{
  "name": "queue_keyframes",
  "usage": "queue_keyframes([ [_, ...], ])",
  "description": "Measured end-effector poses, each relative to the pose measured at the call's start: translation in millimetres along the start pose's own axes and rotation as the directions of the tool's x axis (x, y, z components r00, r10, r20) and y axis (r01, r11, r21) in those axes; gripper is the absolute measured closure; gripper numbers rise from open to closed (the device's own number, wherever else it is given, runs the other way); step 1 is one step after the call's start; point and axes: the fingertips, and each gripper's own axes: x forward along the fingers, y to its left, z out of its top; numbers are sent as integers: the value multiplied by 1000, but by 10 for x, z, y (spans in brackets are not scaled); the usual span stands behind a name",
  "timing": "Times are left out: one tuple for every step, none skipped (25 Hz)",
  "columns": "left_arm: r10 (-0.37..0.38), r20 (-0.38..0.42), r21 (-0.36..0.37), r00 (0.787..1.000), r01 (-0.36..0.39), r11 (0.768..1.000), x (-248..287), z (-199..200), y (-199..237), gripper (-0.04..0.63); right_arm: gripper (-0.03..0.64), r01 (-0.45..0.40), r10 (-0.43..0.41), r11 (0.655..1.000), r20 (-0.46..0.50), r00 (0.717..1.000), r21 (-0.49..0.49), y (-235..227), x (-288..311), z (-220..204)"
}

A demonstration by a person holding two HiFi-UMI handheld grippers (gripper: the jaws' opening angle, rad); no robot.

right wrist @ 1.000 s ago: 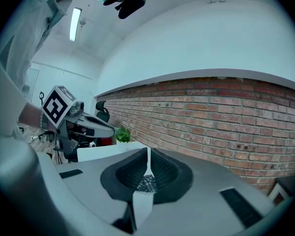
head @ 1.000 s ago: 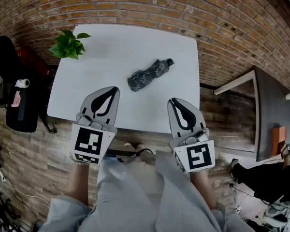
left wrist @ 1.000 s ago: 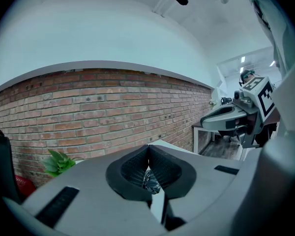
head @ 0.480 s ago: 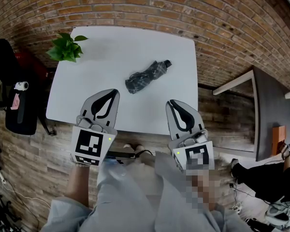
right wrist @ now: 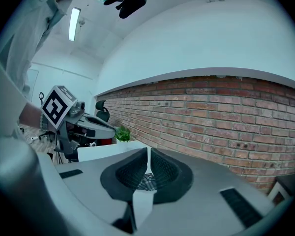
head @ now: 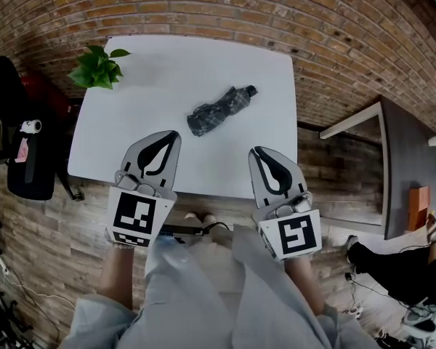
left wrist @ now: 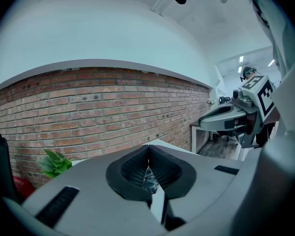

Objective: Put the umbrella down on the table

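Folded dark umbrella [head: 219,110]: flat on the white surface [head: 167,64], around the middle, handle end angled toward the brick wall [head: 225,6]. Touches nothing but the surface; no fingers on it or beside it.

Left gripper [head: 174,134]: over the near edge of the surface, front-left of the umbrella, well apart from it. Fingers [left wrist: 128,171] pressed together at the tips in the left gripper view, clamping nothing. Just a scrap of patterned fabric visible through the hollow under the tips, probably the umbrella lying far off.

Right gripper [head: 256,152]: over the near edge too, front-right of the umbrella, also well apart. Fingers [right wrist: 120,173] likewise closed tip to tip, nothing between them.

Further out: green plant [head: 96,67] at the far left corner of the surface, clear of everything. Black chair [head: 22,158] left of the surface, second desk [head: 410,166] off to the right.

Progress, as a judgement: looks done. Umbrella down, lying stable, both grippers let go and held back at the near edge. Nothing left that shows here, apart from maybe pulling the grippers fully away.
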Motion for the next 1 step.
queue_keyframes([
  [0,2,0,1000,0,1000,-1,2,-2,575,566,-2,2,1000,-6,1000,-2,6,-1,-12],
])
